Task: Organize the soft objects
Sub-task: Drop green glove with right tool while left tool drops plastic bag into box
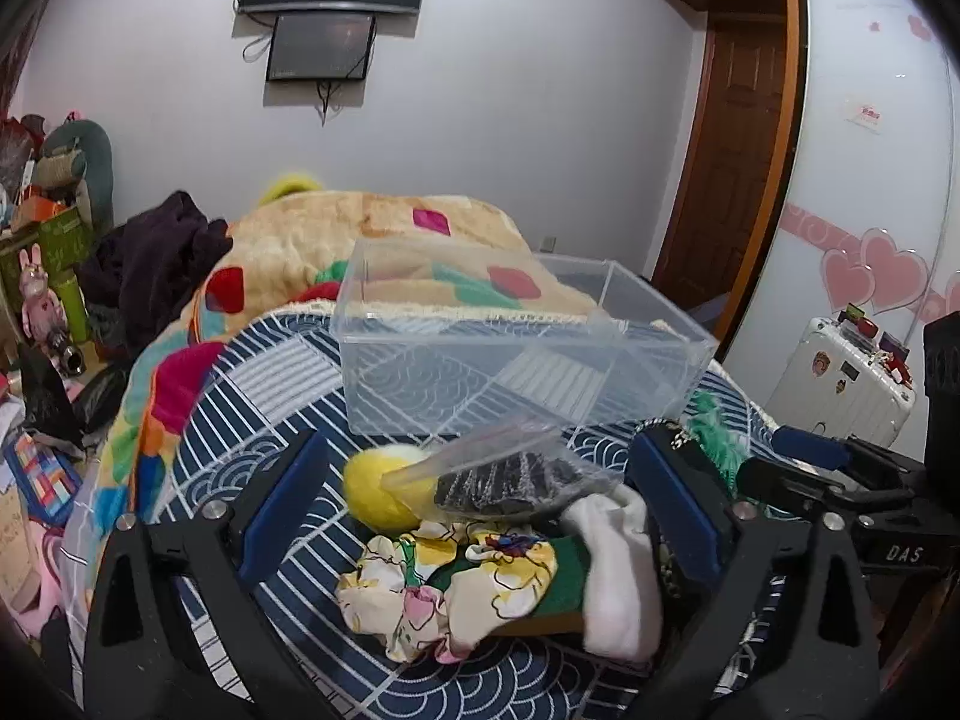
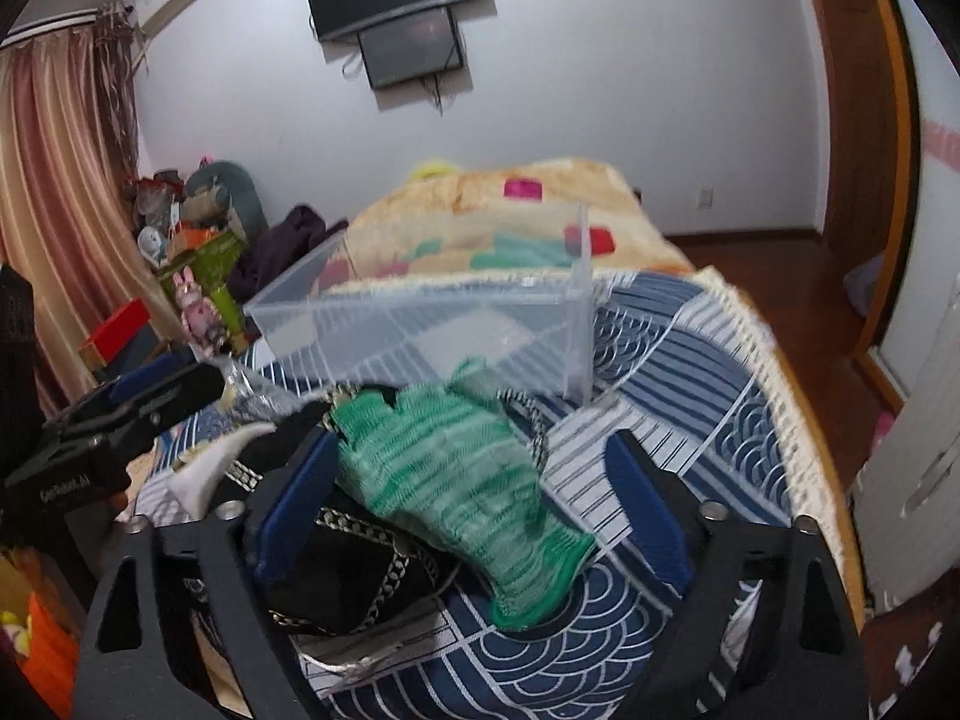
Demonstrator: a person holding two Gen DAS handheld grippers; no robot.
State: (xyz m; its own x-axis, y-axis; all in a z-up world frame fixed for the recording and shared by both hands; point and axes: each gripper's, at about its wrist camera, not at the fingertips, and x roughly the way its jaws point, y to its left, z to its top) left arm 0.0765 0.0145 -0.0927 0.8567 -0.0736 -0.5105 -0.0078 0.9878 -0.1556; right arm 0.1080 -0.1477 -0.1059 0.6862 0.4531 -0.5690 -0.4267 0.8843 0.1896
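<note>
A clear plastic box [image 1: 516, 348] stands empty on the bed's blue patterned cover [image 1: 270, 420]; it also shows in the right wrist view [image 2: 432, 324]. My left gripper [image 1: 480, 498] is open above a pile: a yellow plush ball [image 1: 375, 489], a clear bag with a dark item [image 1: 516, 480], a floral scrunchie [image 1: 444, 588] and a white sock [image 1: 618, 576]. My right gripper [image 2: 474, 498] is open around a green knit glove [image 2: 456, 480] that lies over a black chain bag [image 2: 348, 576]. The right gripper also shows in the left wrist view [image 1: 822, 468].
A patchwork blanket [image 1: 336, 240] and dark clothes [image 1: 156, 252] are heaped behind the box. Clutter and boxes [image 1: 48, 252] line the left floor. A white suitcase [image 1: 840, 384] and wardrobe stand right. The bed edge [image 2: 786, 420] drops to wooden floor.
</note>
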